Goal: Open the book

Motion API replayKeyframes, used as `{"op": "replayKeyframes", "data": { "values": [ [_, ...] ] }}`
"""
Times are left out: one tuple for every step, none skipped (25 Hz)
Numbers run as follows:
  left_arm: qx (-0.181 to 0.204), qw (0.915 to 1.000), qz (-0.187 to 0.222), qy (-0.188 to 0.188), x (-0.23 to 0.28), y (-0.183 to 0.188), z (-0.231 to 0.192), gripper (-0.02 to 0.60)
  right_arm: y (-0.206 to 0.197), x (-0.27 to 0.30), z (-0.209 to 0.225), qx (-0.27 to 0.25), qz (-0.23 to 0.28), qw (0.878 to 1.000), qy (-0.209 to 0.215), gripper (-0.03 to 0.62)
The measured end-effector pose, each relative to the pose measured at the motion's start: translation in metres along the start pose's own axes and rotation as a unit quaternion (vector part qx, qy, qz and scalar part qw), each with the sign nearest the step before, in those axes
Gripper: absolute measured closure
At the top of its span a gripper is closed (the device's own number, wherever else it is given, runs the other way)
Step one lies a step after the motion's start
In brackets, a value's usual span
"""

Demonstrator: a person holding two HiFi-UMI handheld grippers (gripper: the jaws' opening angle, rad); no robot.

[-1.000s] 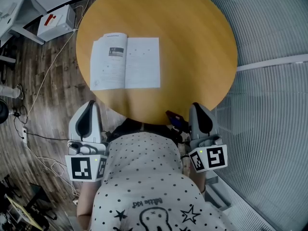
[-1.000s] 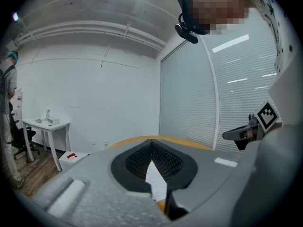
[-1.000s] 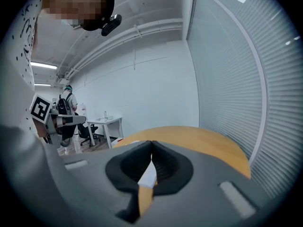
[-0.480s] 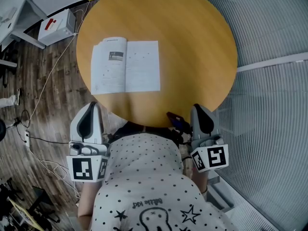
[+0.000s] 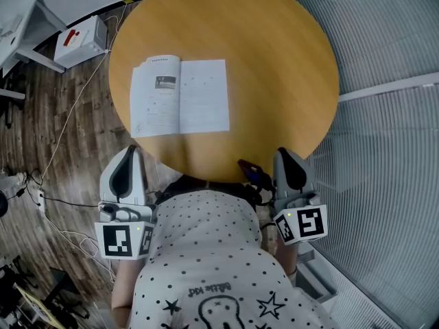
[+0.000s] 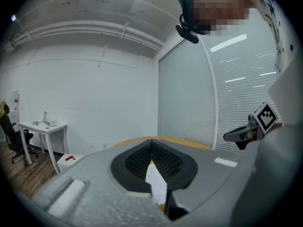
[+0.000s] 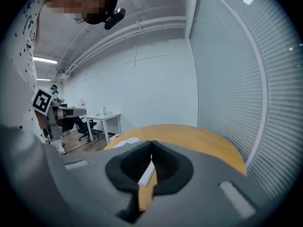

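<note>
Jaws of your left gripper (image 6: 151, 144) are clenched tip to tip with nothing between them, and those of your right gripper (image 7: 151, 146) are pressed together and empty too. From your head view, you hold both grippers low on either side of your body, off the near rim of the round wooden surface (image 5: 281, 60), with their marker cubes towards you and their tips aimed across the surface. Neither touches anything.

Your book (image 5: 180, 96) already lies open and flat on the left half of the surface, close to its left rim and well apart from both grippers. Its spine runs away from you, leaning very slightly to the right at the far end, so the two pages lie side by side and the long axis of the open spread goes across your view from left to right. The left page carries print and a small dark picture near its top. The right page is mostly white with faint marks. The print is too small to read. The book's near edge faces you, and it sits closer to your left gripper than to your right.

Beyond the surface, on the wooden floor (image 5: 41, 136) to your left, you can see a white box (image 5: 81, 38) with a red mark and loose cables (image 5: 65, 115). Slatted blinds (image 5: 391, 40) fill the right side.
</note>
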State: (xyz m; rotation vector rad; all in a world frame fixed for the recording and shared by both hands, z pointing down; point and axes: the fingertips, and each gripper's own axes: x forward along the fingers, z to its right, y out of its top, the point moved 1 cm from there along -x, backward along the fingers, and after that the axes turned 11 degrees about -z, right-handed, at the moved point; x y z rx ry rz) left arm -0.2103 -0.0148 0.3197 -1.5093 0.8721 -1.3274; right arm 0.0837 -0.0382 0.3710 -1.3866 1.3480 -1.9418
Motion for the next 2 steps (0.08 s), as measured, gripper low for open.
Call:
{"op": "replayKeyframes", "data": {
  "values": [
    [0.0, 1.0, 0.0, 0.0, 0.0007, 0.0001, -0.0006, 0.572, -0.0008, 0.0008, 0.0, 0.0, -0.002, 1.0, 0.0, 0.589],
    [0.0, 1.0, 0.0, 0.0, 0.0013, 0.0001, -0.0011, 0.572, -0.0016, 0.0015, 0.0, 0.0, -0.003, 1.0, 0.001, 0.589]
  ]
}}
